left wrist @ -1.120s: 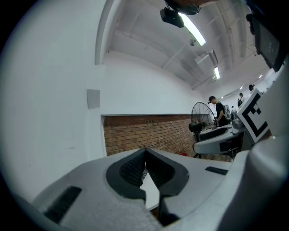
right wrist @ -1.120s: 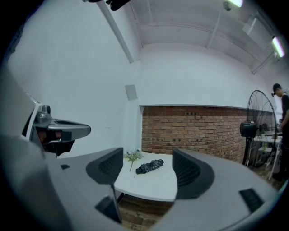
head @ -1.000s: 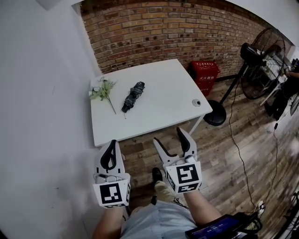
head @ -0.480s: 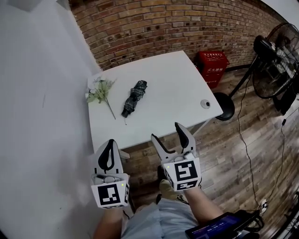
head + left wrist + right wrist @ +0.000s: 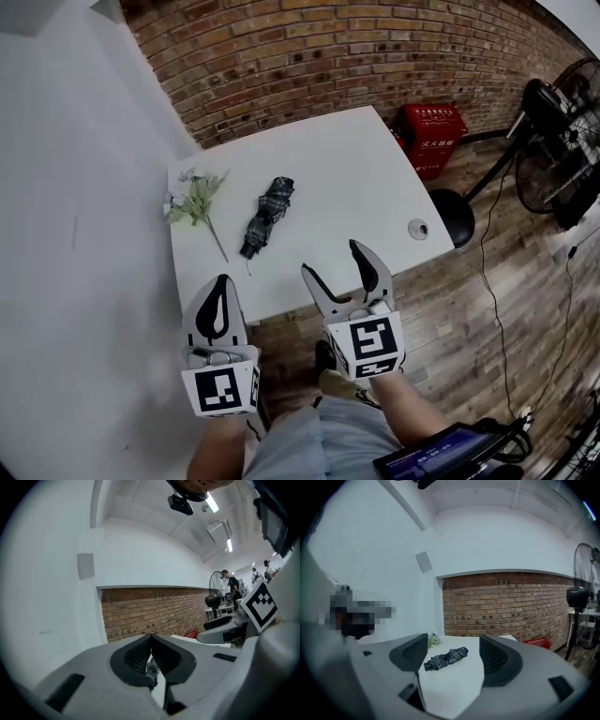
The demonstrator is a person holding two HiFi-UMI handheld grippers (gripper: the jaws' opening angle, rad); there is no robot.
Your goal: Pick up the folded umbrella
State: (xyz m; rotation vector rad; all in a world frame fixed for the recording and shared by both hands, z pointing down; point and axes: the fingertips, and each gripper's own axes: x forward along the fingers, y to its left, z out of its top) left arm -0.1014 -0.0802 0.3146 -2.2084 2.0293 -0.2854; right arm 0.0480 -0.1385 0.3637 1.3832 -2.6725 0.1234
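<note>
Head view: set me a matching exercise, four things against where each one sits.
Things:
1 umbrella
2 flowers
3 red box
4 fan

Places:
A on the floor by the brick wall
B on the table, away from its edges
C far right of the picture, standing on the floor
D at the table's left edge, beside the white wall

Pairs: 1-B, 2-D, 3-A, 4-C

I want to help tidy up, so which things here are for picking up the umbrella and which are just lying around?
For the job: folded umbrella, on the table; right hand-held gripper, open; left hand-held gripper, shut.
Just lying about: flowers beside the umbrella; small round thing near the table's corner; red box; fan.
</note>
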